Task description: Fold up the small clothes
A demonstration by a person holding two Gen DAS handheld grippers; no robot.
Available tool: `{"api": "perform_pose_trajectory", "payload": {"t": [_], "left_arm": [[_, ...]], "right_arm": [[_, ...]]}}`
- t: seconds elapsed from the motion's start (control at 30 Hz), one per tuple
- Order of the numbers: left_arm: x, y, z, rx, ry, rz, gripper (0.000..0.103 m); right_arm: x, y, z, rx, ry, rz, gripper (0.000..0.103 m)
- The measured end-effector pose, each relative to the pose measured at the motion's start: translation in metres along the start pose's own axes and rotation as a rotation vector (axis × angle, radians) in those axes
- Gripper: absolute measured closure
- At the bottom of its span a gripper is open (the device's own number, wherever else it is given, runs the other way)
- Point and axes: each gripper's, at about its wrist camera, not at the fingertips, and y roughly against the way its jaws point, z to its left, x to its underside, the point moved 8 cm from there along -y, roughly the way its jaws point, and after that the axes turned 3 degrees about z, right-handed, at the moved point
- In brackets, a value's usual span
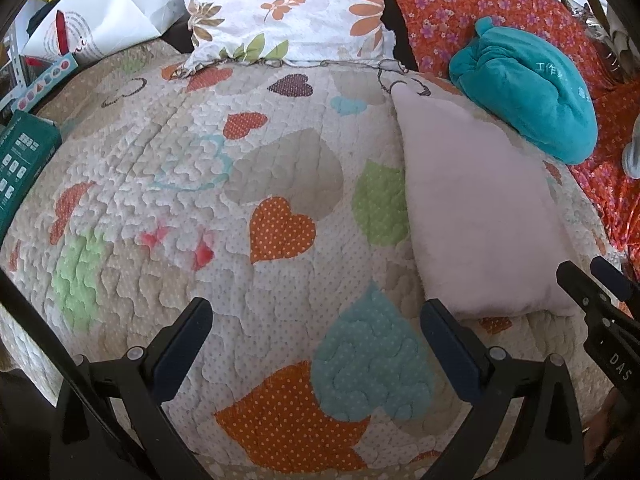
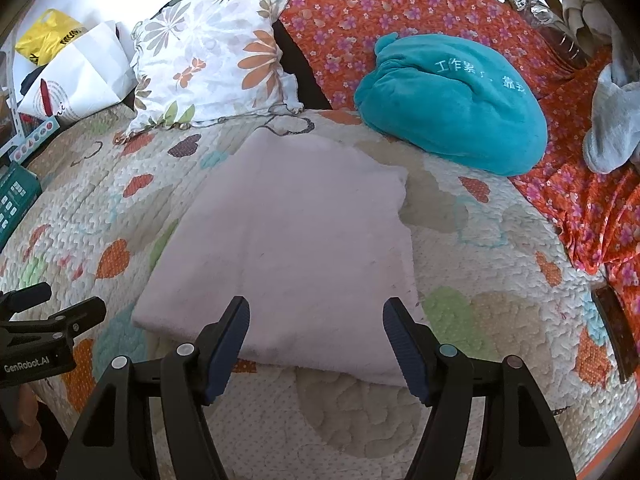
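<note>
Pale pink folded cloth (image 2: 296,240) is laid flat on the heart-patterned quilt (image 1: 200,160) covering the bed, its near edge just ahead of the right gripper (image 2: 316,344). That gripper is held with its jaws spread wide and nothing between them, its blue-padded fingers (image 2: 230,340) seen over the cloth's near edge; whether they touch the fabric cannot be told from this angle. The left gripper (image 1: 318,344) is likewise held wide open and empty, above bare quilt to the left of the cloth, with its right finger just beside the cloth's near left corner. In the left wrist view the cloth (image 1: 480,208) is seen as a long rectangle running away from the camera. Behind it a teal plush cushion (image 2: 452,108) with stitched white characters rests on an orange floral sheet (image 2: 400,4). A floral pillow (image 2: 212,52) is propped at the head of the quilt. A white paper bag (image 2: 80,76) and a yellow plastic bag (image 2: 44,34) are seen at far left, and a grey garment (image 2: 612,128) at far right.
</note>
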Motion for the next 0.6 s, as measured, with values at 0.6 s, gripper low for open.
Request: {"api": "perform_pose_trajectory", "payload": {"t": [0.6], "left_arm": [[0.010,-0.014,0.006,0.016,0.036,0.085,0.000]], "right_arm": [[0.005,-0.006,0.008,-0.018,0.014,0.025,0.028]]}}
